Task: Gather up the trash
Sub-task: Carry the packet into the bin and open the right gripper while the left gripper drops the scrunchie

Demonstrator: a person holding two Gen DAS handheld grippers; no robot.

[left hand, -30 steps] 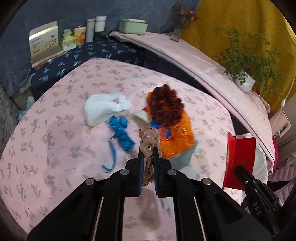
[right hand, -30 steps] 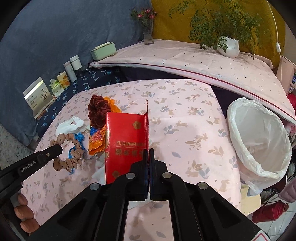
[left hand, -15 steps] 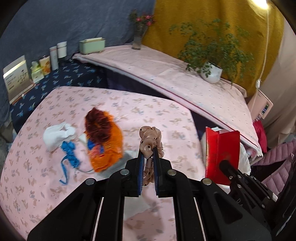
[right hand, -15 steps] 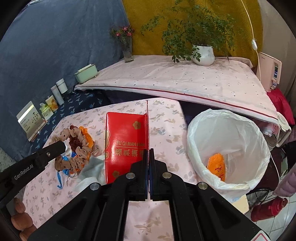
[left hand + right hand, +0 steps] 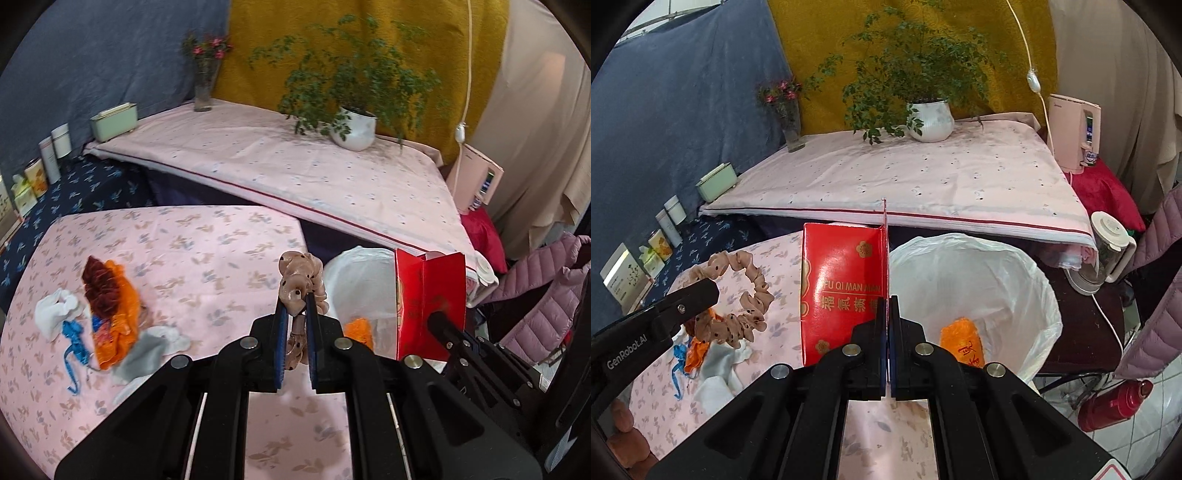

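Note:
My left gripper (image 5: 295,314) is shut on a tan dotted scrunchie (image 5: 301,282), held above the table edge beside the bin; the scrunchie also shows in the right wrist view (image 5: 738,299). My right gripper (image 5: 887,306) is shut on a red paper box (image 5: 842,288), upright at the bin's left rim; the box also shows in the left wrist view (image 5: 428,302). The white-lined trash bin (image 5: 1004,266) holds an orange wrapper (image 5: 962,341). More trash lies on the table: an orange wrapper with a dark red scrunchie (image 5: 110,299), a blue string (image 5: 74,343), white tissues (image 5: 55,310).
The pink floral table (image 5: 184,251) ends at the bin. Behind it a raised pink-covered ledge (image 5: 923,173) carries a potted plant (image 5: 929,116), a vase and a green box. A kettle (image 5: 1108,247), a red flask (image 5: 1115,402) and a pink jacket stand to the right.
Both grippers have swung right, away from the trash pile and toward the bin, each still holding its item. The bin's inside and its orange wrapper have come into view.

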